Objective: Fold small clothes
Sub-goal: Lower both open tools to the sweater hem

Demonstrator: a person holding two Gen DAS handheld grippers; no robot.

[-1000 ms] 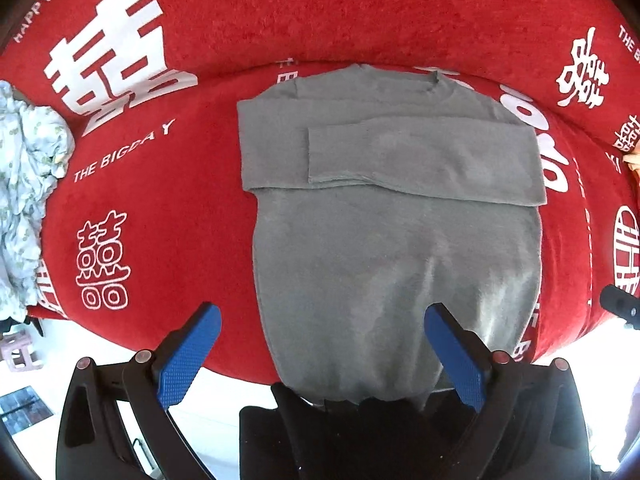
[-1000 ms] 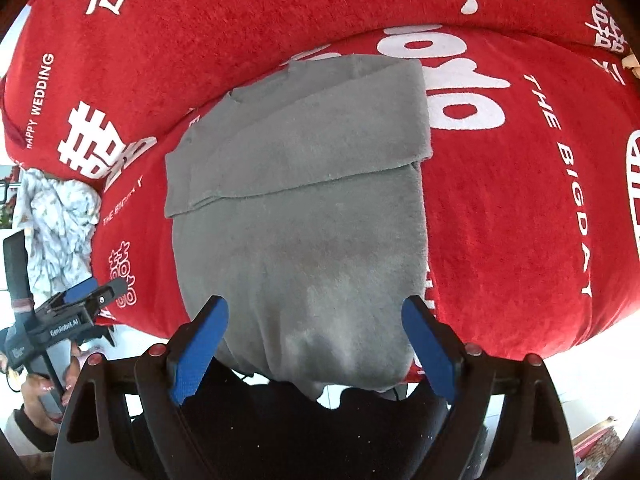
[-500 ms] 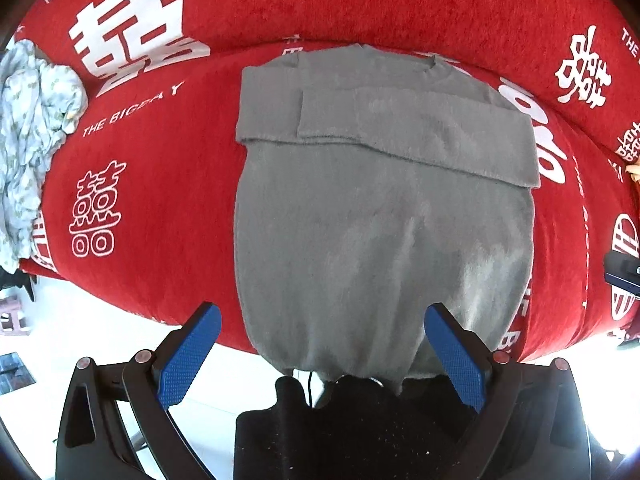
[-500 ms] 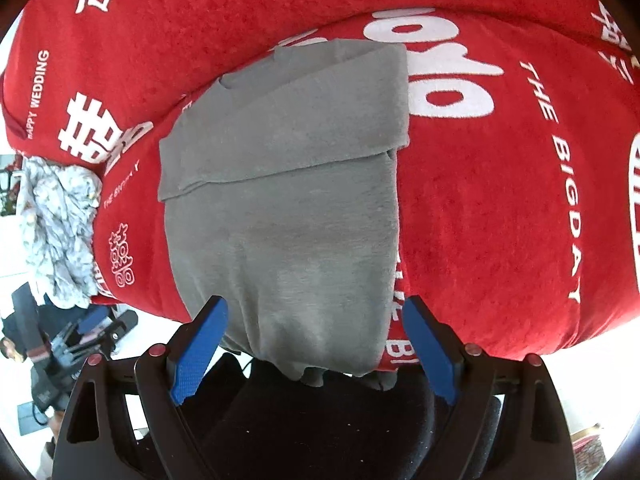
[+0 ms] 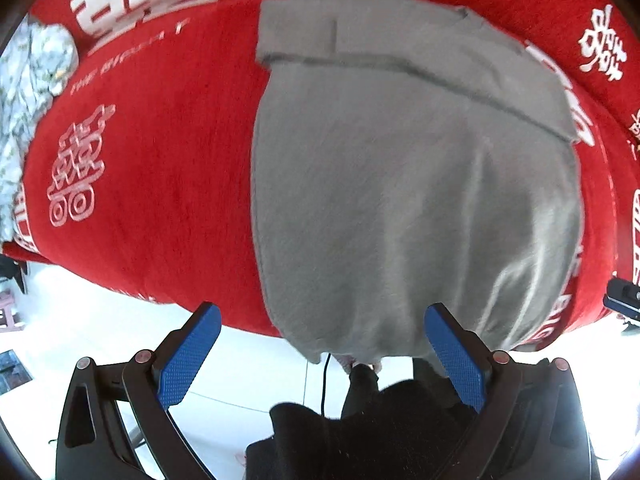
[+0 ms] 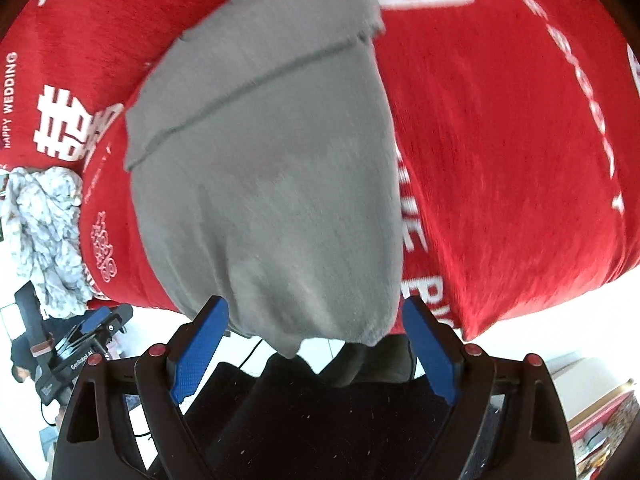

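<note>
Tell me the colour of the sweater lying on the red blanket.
Plain grey, no pattern. The sweater shows best in the left wrist view, spread on the red blanket.

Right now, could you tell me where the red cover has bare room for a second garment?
Bare red cover lies right of the grey sweater. A narrower strip separates it from the crumpled floral garment.
</note>
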